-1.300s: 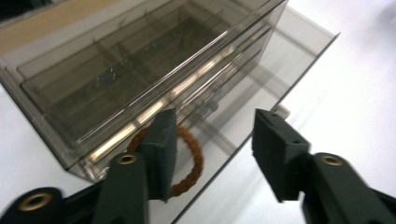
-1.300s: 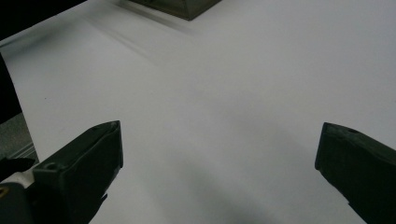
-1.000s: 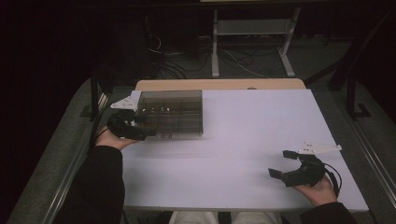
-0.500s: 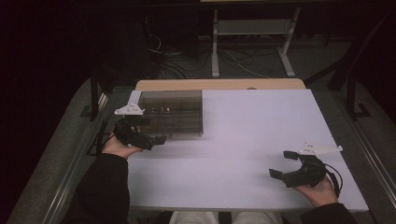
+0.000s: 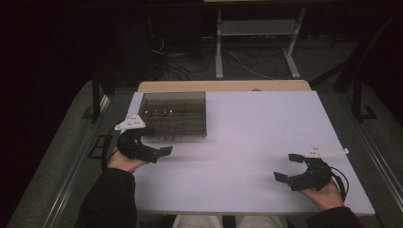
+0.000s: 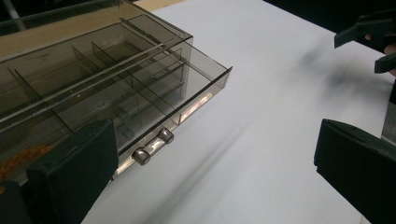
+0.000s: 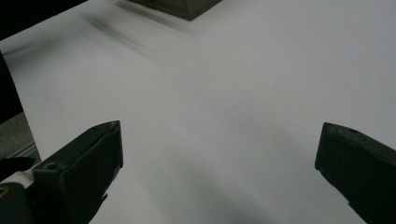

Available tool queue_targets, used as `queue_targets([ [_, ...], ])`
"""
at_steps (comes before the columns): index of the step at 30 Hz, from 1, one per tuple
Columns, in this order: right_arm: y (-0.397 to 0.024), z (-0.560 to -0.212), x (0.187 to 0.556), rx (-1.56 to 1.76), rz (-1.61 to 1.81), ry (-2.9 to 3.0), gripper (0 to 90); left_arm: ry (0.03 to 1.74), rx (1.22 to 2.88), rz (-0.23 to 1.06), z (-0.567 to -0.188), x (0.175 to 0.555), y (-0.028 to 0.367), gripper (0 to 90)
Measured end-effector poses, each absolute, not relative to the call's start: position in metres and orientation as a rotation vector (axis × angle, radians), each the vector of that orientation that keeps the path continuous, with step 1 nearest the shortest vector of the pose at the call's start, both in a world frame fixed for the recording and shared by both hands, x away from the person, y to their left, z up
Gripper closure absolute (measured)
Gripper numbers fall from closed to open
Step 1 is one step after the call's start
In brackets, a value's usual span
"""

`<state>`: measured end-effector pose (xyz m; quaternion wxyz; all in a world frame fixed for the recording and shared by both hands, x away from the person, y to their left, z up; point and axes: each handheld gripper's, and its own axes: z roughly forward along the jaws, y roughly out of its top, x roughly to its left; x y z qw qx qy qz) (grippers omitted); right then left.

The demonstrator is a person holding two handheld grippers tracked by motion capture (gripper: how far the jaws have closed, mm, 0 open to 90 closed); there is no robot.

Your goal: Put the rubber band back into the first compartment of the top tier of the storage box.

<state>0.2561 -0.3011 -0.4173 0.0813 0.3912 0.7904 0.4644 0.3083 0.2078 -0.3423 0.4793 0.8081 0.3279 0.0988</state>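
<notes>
A smoky clear compartment box (image 5: 175,115) lies at the table's far left, and its front edge carries a small latch with two round studs (image 6: 154,145). Something orange (image 6: 21,157) shows in one compartment at the left. My left gripper (image 5: 159,143) hovers just in front of the box's near left corner, apart from it. Its jaws have just been opening and now stand wide with nothing pressed between them. My right gripper (image 5: 287,167) rests open over bare table at the near right, and it also appears far off (image 6: 373,42) in the left gripper view.
The white table top (image 5: 256,133) stretches bare between the two hands. A corner of the box (image 7: 180,7) shows at the top of the right gripper view. Beyond the far edge stand a wooden board (image 5: 223,86), cables and a metal stand (image 5: 218,52) on the floor.
My left hand has drawn back from the box's left front edge toward the near side, and its jaws are wider. The right hand has not moved.
</notes>
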Motion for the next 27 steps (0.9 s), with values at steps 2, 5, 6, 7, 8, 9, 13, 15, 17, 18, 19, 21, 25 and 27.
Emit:
queue_targets([
  [2,-0.301,-0.417,0.256,1.166,1.389,2.363,0.2,0.800,1.960,0.242,-0.344,0.305,0.209,0.0],
  [5,-0.301,-0.417,0.256,1.168,1.388,2.365,0.2,0.801,1.945,0.241,-0.350,0.300,0.209,0.0],
  [6,-0.301,-0.417,0.256,1.168,1.389,2.365,0.2,0.799,1.940,0.240,-0.352,0.299,0.208,0.0],
  [7,-0.301,-0.417,0.256,1.168,1.389,2.364,0.2,0.801,1.937,0.239,-0.354,0.297,0.208,0.0],
  [8,-0.301,-0.417,0.256,1.169,1.388,2.365,0.2,0.797,1.936,0.237,-0.356,0.295,0.207,0.0],
  [9,-0.301,-0.417,0.256,1.170,1.388,2.364,0.2,0.794,1.932,0.233,-0.358,0.294,0.207,0.0],
  [13,-0.301,-0.417,0.256,1.170,1.388,2.364,0.2,0.796,1.927,0.220,-0.366,0.289,0.205,0.0],
  [15,-0.301,-0.417,0.256,1.169,1.388,2.365,0.2,0.797,1.923,0.213,-0.369,0.287,0.204,0.0],
  [17,-0.301,-0.417,0.256,1.169,1.388,2.364,0.2,0.794,1.921,0.202,-0.372,0.285,0.203,0.0],
  [18,-0.301,-0.417,0.256,1.169,1.388,2.364,0.2,0.793,1.922,0.197,-0.373,0.284,0.202,0.0],
  [19,-0.301,-0.417,0.256,1.170,1.388,2.364,0.2,0.791,1.926,0.191,-0.375,0.284,0.201,0.0],
  [21,-0.301,-0.417,0.256,1.168,1.388,2.364,0.2,0.786,1.927,0.186,-0.378,0.282,0.199,0.0],
  [25,-0.301,-0.418,0.256,1.167,1.388,2.365,0.2,0.775,1.933,0.172,-0.383,0.279,0.194,0.0],
  [27,-0.301,-0.418,0.256,1.167,1.388,2.366,0.2,0.768,1.932,0.162,-0.386,0.277,0.193,0.0],
])
